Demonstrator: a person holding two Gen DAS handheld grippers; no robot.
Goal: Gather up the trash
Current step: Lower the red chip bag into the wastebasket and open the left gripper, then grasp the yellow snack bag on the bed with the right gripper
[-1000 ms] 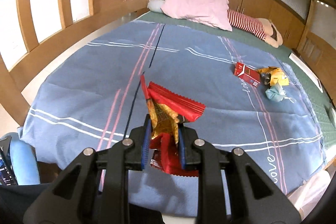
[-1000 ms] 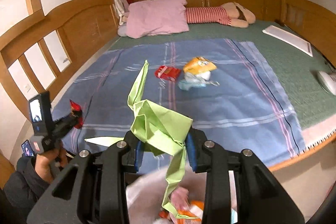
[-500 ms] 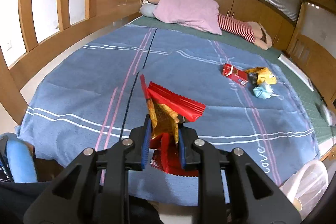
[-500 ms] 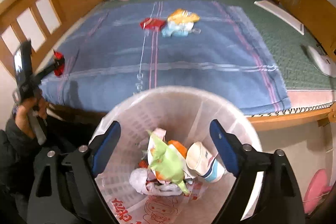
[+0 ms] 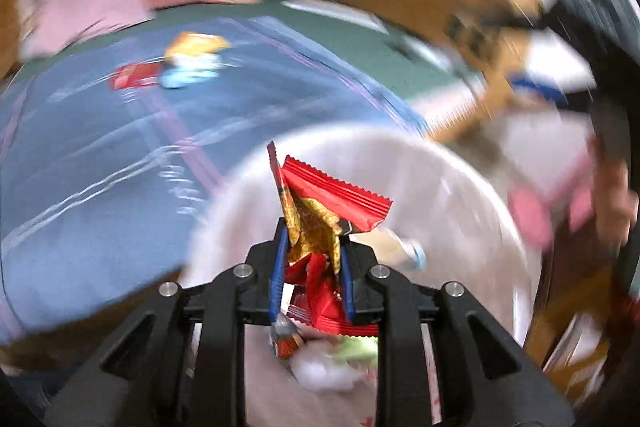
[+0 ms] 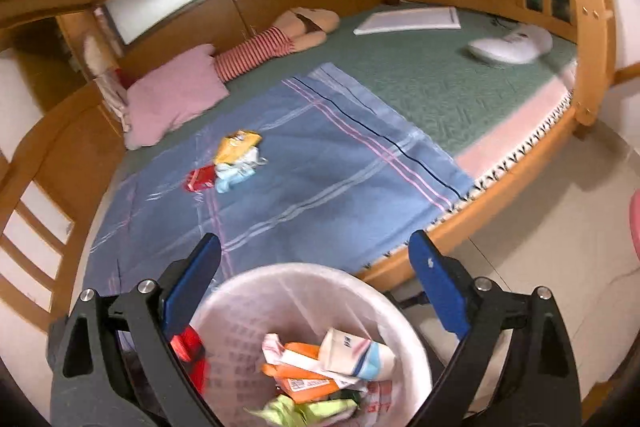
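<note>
The crumpled red and gold foil snack wrapper (image 5: 320,215) is pinched in the left gripper (image 5: 311,269), hanging over the round white plastic waste basket (image 6: 280,291) of trash beside the bed (image 6: 420,83). The right gripper (image 6: 316,267), jaws just spread wide and empty, hovers above that basket. More wrappers (image 6: 230,163) lie on the blue striped blanket (image 6: 320,187).

left gripper (image 5: 311,259) clamped on red wrapper (image 5: 332,195), right gripper (image 6: 316,281) jaws just opened wide, empty
</note>
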